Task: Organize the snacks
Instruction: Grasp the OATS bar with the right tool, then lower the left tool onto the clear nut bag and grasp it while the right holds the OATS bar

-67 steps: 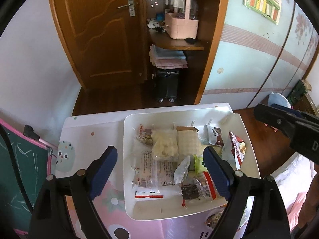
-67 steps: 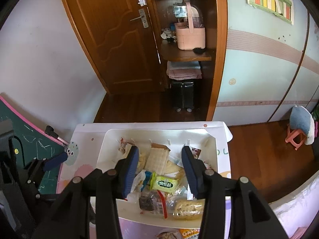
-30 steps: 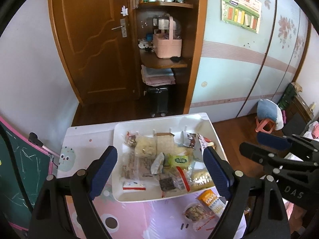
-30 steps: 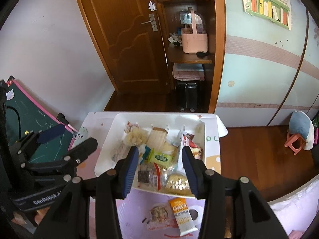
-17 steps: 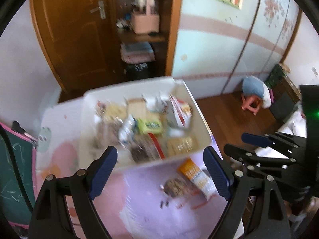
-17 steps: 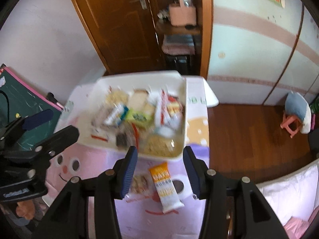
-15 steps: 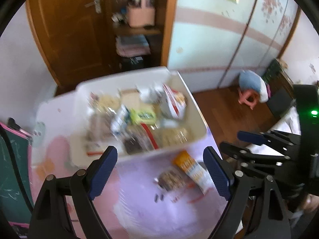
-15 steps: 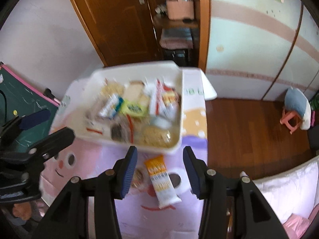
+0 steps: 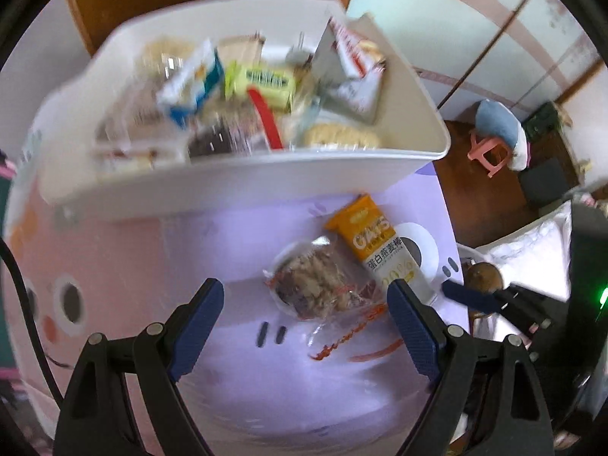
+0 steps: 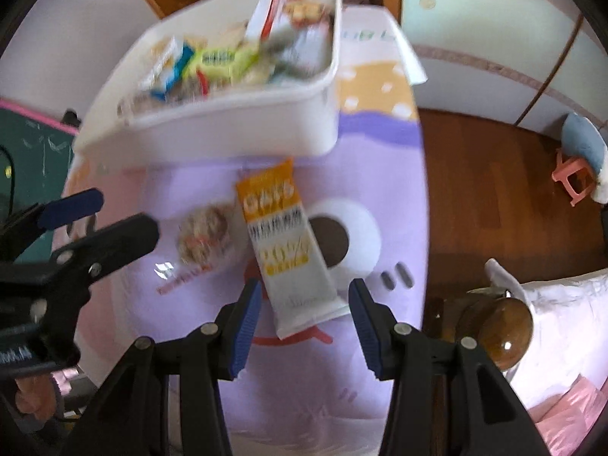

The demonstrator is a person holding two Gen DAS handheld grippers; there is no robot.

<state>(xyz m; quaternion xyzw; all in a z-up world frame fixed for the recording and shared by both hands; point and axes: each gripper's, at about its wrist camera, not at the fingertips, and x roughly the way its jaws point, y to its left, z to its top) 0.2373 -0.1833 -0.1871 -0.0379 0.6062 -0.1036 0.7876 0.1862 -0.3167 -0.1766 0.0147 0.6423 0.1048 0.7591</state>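
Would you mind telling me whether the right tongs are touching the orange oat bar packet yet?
Apart. In the right wrist view, the right tongs stand open, purple mat showing between each pad and the oat bar packet.

One white plastic bin (image 9: 243,186) heaped with wrapped snacks — too blurred to count. Two packets lie on the table: one orange-and-white oat bar (image 10: 285,243), one clear nut-cluster pouch (image 9: 319,285).

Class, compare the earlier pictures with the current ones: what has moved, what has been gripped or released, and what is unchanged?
Both claws dropped and tipped down from above the white bin toward the table. The left claw now frames the clear nut packet, the right claw the orange oat bar. Nothing was gripped or released. Bin, packet and bar lie where they were; both claws remain open.
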